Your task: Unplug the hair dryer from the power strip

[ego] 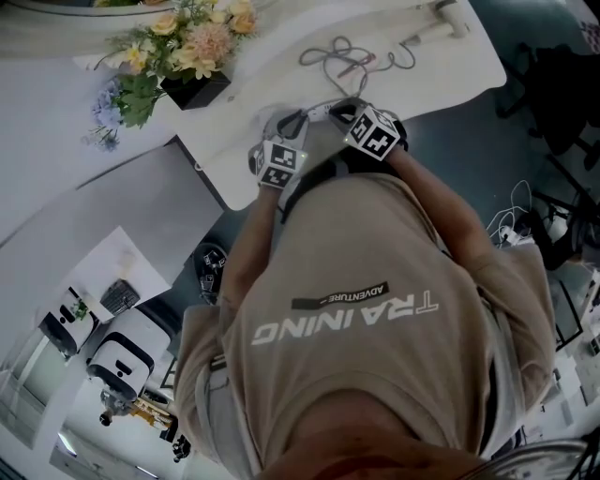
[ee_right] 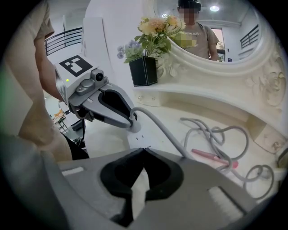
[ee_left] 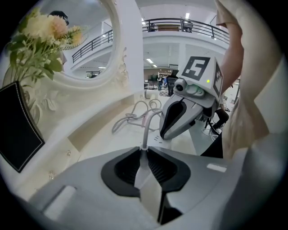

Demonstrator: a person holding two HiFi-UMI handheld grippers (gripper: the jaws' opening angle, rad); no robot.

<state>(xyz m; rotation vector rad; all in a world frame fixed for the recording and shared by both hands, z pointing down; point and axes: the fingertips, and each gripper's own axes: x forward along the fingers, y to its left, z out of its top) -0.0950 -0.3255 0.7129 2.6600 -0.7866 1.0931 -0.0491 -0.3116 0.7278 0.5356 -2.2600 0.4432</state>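
left claw (ee_left: 144, 149) closed on the pale plug (ee_left: 143, 173); the plug's grey cord (ee_left: 146, 123) leaves the claw tips and crosses the white bench (ego: 469, 66) into loose loops. right claw (ee_right: 144, 149) closed tip to tip, with a white sliver between its pads that cannot be identified. its tips sit just beside the left claw's at the bench's near edge, over a flat white piece with slot marks, apparently the power strip (ee_left: 157, 140). hair dryer (ego: 439, 22) white, at the far right end of the bench, well apart from both claws. in the head view its long axis slants from lower left to upper right; it is small, its top meets the frame edge, and its shape is hard to make out. a pink stick (ee_right: 211, 157) lies among the cord loops.
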